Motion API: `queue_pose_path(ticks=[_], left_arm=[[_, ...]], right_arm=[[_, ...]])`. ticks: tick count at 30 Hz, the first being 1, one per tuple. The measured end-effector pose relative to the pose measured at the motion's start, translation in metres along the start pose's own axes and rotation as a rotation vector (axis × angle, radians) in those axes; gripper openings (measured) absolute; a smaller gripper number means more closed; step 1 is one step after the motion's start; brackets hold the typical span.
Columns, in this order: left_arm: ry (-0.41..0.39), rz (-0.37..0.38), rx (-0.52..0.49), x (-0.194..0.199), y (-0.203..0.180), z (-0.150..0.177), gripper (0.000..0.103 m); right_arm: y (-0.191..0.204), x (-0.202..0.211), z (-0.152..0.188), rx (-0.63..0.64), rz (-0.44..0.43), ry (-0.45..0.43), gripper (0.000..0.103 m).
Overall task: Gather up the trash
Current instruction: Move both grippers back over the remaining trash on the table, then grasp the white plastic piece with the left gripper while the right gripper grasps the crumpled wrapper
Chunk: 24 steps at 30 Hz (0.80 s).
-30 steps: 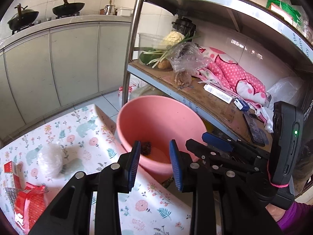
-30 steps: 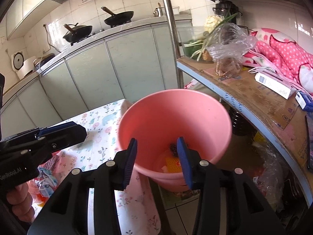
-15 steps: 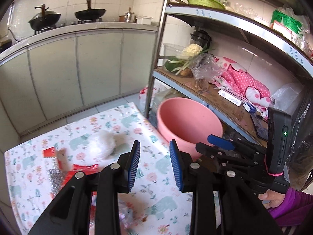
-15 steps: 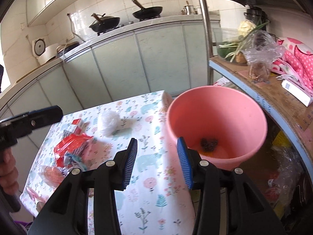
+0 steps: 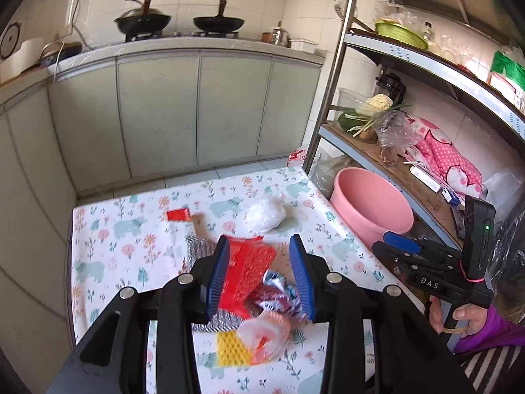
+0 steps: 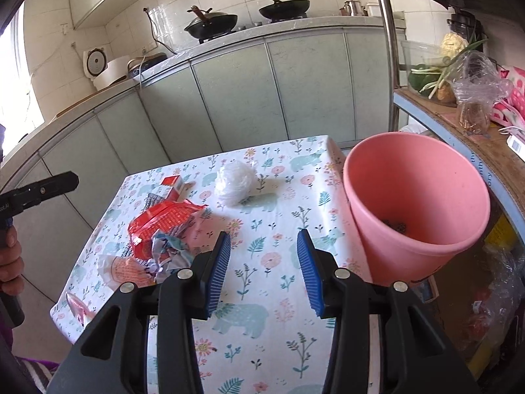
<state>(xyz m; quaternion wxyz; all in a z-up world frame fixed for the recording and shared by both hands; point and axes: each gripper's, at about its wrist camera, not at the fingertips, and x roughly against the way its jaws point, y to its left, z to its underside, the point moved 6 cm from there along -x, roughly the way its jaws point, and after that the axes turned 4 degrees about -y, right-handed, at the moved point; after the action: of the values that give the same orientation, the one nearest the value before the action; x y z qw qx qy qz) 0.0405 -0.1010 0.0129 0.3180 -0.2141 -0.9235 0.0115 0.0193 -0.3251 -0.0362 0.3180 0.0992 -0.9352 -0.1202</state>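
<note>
A trash pile lies on the floral table (image 6: 262,295): a red wrapper (image 5: 249,262) (image 6: 164,220), a crumpled blue-and-white wrapper (image 5: 279,292) (image 6: 167,249), a clear bag with a yellow piece (image 5: 262,335), a small red carton (image 5: 178,215) and a white plastic ball (image 5: 265,213) (image 6: 234,180). My left gripper (image 5: 261,272) hovers over the red wrapper with its jaws opening; the pads press on nothing. My right gripper (image 6: 264,262) is open over bare tablecloth, left of the pink bucket (image 6: 416,203) (image 5: 370,210), which holds dark scraps.
A metal shelf rack (image 5: 331,75) stands right of the table, with vegetables, plastic bags and pink cloth on its boards. Pale cabinets with woks on the counter (image 6: 229,52) run behind. A hand (image 5: 459,315) holds the right gripper's handle near the table's right edge.
The left gripper swung left from over the bucket to above the trash pile and its jaws spread wider. The right gripper also turned left; the bucket now sits to its right.
</note>
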Motion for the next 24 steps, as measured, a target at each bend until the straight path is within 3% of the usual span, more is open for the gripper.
queue_pose_path(ticks=[4, 11, 20, 24], left_arm=[[0.046, 0.019, 0.024, 0.002, 0.006, 0.019, 0.037], [0.156, 0.074, -0.022, -0.008, -0.01, 0.065, 0.037], [0.182, 0.092, -0.048, -0.022, -0.02, 0.086, 0.036], [0.187, 0.094, -0.022, -0.029, -0.015, 0.088, 0.03]], right_arm=[[0.008, -0.002, 0.004, 0.006, -0.019, 0.01, 0.043], [0.025, -0.008, 0.014, 0.031, -0.064, 0.043, 0.043], [0.041, -0.016, 0.021, 0.07, -0.088, 0.075, 0.043], [0.048, -0.018, 0.023, 0.083, -0.107, 0.083, 0.043]])
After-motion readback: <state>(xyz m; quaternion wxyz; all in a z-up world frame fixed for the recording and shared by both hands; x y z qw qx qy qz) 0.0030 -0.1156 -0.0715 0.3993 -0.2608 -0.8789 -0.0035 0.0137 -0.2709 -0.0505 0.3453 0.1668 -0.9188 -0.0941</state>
